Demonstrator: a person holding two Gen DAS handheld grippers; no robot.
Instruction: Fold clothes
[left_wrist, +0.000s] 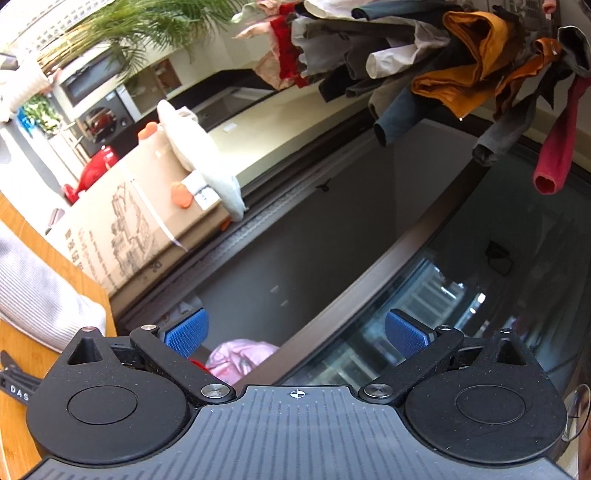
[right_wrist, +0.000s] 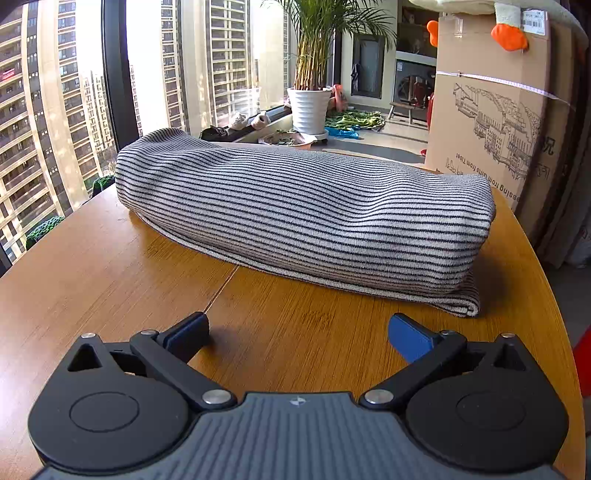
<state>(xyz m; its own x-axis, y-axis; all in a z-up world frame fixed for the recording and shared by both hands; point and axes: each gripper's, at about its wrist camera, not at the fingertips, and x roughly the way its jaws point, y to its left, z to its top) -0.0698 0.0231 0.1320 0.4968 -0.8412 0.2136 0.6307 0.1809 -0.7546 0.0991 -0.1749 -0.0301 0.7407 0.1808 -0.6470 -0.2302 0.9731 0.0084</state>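
A grey garment with thin black stripes lies folded in a thick bundle on the round wooden table. My right gripper is open and empty, just above the table and a short way in front of the bundle. My left gripper is open and empty, rolled sideways and pointed off the table edge toward a dark glass door. A corner of the striped garment shows at the left of the left wrist view. A heap of mixed clothes hangs at the top of that view.
A large cardboard box stands beside the table with a white plush toy on it. A potted palm stands by the tall windows. A pink cloth lies below the left gripper.
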